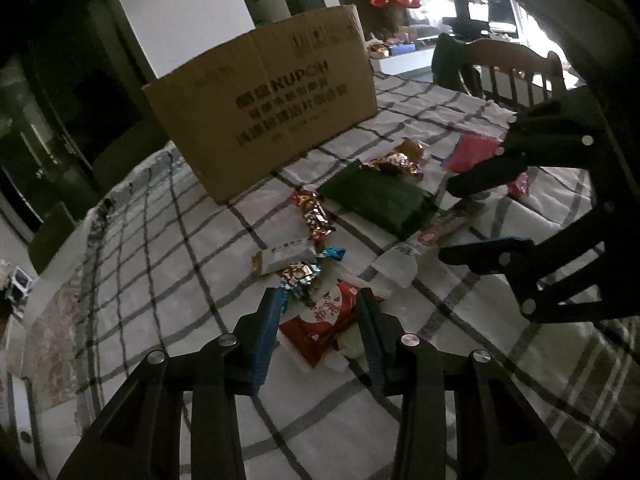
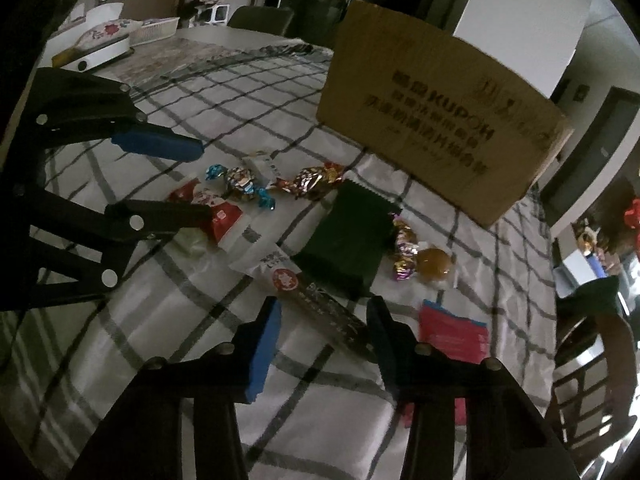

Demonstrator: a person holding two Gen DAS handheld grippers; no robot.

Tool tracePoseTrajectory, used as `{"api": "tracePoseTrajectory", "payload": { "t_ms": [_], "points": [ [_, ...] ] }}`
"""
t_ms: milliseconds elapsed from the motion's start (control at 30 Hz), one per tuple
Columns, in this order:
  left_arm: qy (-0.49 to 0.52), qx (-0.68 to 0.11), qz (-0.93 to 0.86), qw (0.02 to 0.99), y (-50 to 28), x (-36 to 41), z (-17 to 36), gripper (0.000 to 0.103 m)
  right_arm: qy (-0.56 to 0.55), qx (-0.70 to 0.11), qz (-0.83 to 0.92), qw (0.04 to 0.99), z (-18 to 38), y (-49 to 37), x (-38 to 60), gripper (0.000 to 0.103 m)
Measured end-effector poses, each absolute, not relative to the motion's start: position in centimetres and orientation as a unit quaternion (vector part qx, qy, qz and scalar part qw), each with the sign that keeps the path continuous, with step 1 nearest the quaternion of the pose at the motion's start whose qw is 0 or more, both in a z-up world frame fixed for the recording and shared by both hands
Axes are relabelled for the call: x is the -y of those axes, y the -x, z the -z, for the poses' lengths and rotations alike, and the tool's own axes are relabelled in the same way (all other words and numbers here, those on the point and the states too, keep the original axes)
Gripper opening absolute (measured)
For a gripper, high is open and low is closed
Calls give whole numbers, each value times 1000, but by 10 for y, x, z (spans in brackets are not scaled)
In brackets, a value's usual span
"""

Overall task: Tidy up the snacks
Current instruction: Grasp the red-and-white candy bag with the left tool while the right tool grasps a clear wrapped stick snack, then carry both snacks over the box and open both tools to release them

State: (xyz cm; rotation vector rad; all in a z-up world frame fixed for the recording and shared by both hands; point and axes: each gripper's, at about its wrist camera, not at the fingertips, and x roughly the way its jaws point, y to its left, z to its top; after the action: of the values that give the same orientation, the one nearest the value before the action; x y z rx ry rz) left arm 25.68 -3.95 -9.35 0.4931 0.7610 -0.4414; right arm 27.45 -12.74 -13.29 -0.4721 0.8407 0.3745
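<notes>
The snacks lie scattered on a checked tablecloth (image 1: 168, 240), all on the near side of a brown cardboard box (image 1: 264, 116) that stands upright on the table. Closest to the box sits a dark green packet (image 1: 376, 200), flat on the cloth. Just beside it, toward the box's right end as the left wrist view shows it, lie a purple-gold foil candy (image 1: 396, 162) and an amber, round wrapped sweet (image 1: 412, 148). Farther from the box a long brown-and-white wrapper (image 2: 320, 300) runs diagonally past the green packet, and a pink packet (image 2: 452, 332) lies beyond that, well apart from the box. Toward the box's other end are a red-gold foil candy (image 1: 314, 212), a small white packet (image 1: 286, 260), a blue-silver foil candy (image 1: 304, 272) and a red-and-white packet (image 1: 324, 320). The left gripper (image 1: 320, 304) hangs over the red-and-white packet with its blue pads apart on either side of it, not pressing. The right gripper (image 2: 324, 312) straddles the long wrapper, jaws likewise apart and clamped on nothing. A wooden chair (image 1: 516, 68) stands at the table's edge, to the right of the box.
</notes>
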Motion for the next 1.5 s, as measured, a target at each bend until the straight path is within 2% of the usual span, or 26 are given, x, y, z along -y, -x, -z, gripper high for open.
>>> {"api": "tracePoseTrajectory", "payload": {
  "t_ms": [367, 500, 600, 633, 767, 1067, 1500],
  "points": [
    [-167, -441, 262, 842, -286, 34, 100, 39, 203, -420, -199, 862, 135, -289, 127, 42],
    [-152, -451, 258, 841, -288, 33, 102, 32, 193, -424, -203, 861, 135, -292, 130, 36],
    [-153, -450, 253, 843, -285, 34, 101, 28, 197, -420, -201, 863, 135, -291, 130, 28],
    [-153, -449, 251, 844, -284, 33, 101, 24, 197, -419, -201, 863, 134, -291, 130, 25],
    [-141, -453, 246, 845, -281, 32, 100, 22, 196, -412, -200, 867, 130, -284, 130, 21],
    [-101, -442, 227, 862, -270, 27, 85, 22, 174, -389, -194, 883, 113, -271, 134, 18],
    [-50, -396, 195, 896, -264, 29, 35, 22, 115, -336, -176, 918, 71, -258, 145, 17]
  ]
}}
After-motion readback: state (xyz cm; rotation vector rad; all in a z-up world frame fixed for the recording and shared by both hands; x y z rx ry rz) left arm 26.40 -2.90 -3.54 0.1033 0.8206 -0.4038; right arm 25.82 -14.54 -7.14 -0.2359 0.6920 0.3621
